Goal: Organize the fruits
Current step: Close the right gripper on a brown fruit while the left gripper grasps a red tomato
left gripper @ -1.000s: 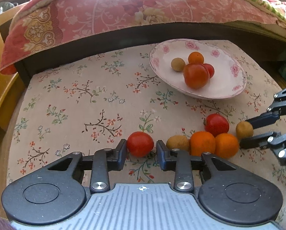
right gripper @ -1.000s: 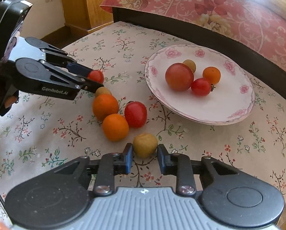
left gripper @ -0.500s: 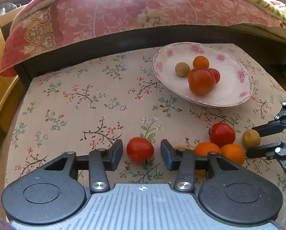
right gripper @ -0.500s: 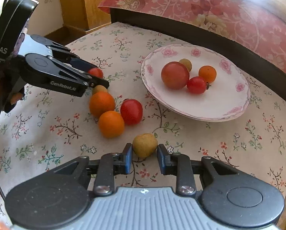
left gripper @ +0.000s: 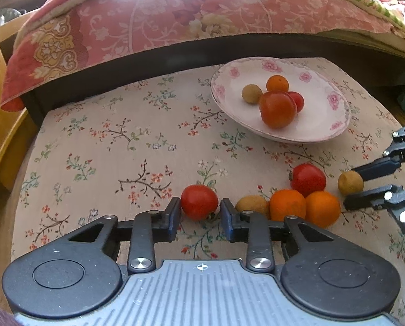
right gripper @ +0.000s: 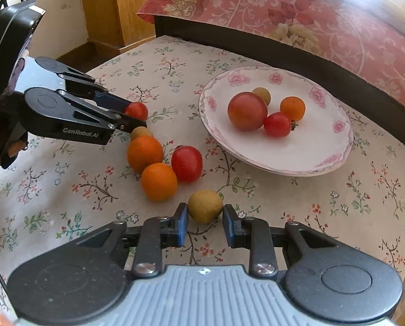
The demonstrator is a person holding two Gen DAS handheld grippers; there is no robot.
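left claw (left gripper: 200, 209): its jaws have just been closing. a small red tomato (left gripper: 199, 201) sits between them. the left finger touches it. i cannot tell if the right finger touches it too.
right claw (right gripper: 205, 216): shut tight on a little tan fruit (right gripper: 205, 206), low on the surface.
surface (left gripper: 107, 146): it wears a flowery cloth. all the loose fruit lies on it, near the front.
loose fruit: a second tan fruit (left gripper: 252, 204), two oranges (left gripper: 290, 205) that touch each other, and a bigger red tomato (left gripper: 308, 179) just behind them. they sit in a bunch between the two claws.
plate (right gripper: 324, 146): white with pink flowers, farther back on the surface.
in the plate: a big red-orange tomato (right gripper: 247, 111), a small red tomato next to it, a small orange and a small tan fruit behind.
bed (left gripper: 153, 24): it is behind the surface, with a pink flowery blanket on it.
hand (right gripper: 1, 138): a person's fingers show at the far left of the right view, holding the left claw.
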